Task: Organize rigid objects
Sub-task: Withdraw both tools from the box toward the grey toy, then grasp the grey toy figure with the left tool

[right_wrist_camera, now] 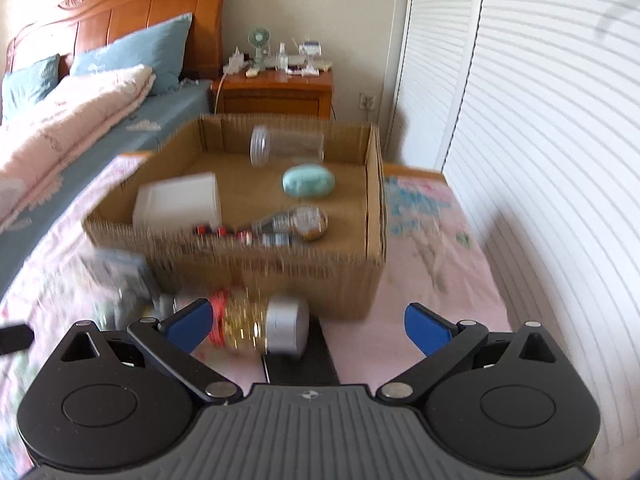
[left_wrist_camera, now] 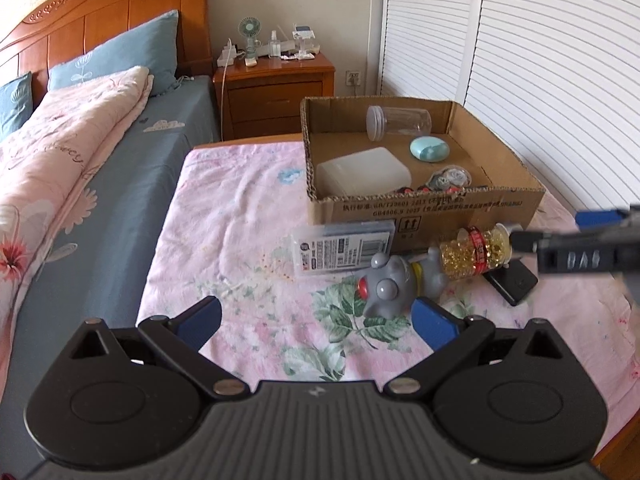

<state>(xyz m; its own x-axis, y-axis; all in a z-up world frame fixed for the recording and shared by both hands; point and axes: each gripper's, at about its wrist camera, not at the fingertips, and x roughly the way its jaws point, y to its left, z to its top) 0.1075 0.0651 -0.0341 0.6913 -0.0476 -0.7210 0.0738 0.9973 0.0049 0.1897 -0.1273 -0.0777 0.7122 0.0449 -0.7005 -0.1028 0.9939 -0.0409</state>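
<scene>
The left gripper (left_wrist_camera: 316,318) hovers low over the flowered pink cloth (left_wrist_camera: 240,240) that covers the tabletop, jaws spread wide and holding nothing. Just past its right finger lies a grey toy (left_wrist_camera: 390,286) with a red eye. Beside the toy, a bottle of yellow capsules (left_wrist_camera: 476,254) lies on its side, close to a black device (left_wrist_camera: 514,282) and a flat clear case (left_wrist_camera: 344,250) with a barcode label.

The right gripper (right_wrist_camera: 308,324) also has its jaws released, empty; the capsule bottle sits between them near the left finger, whether touching it I cannot tell through the blur.

Behind these stands an open cardboard box (left_wrist_camera: 432,210). Inside it are a clear jar (left_wrist_camera: 398,122) lying down, a teal oval case (left_wrist_camera: 428,149), a white plastic box (left_wrist_camera: 362,176) and some small items near the front wall.
</scene>
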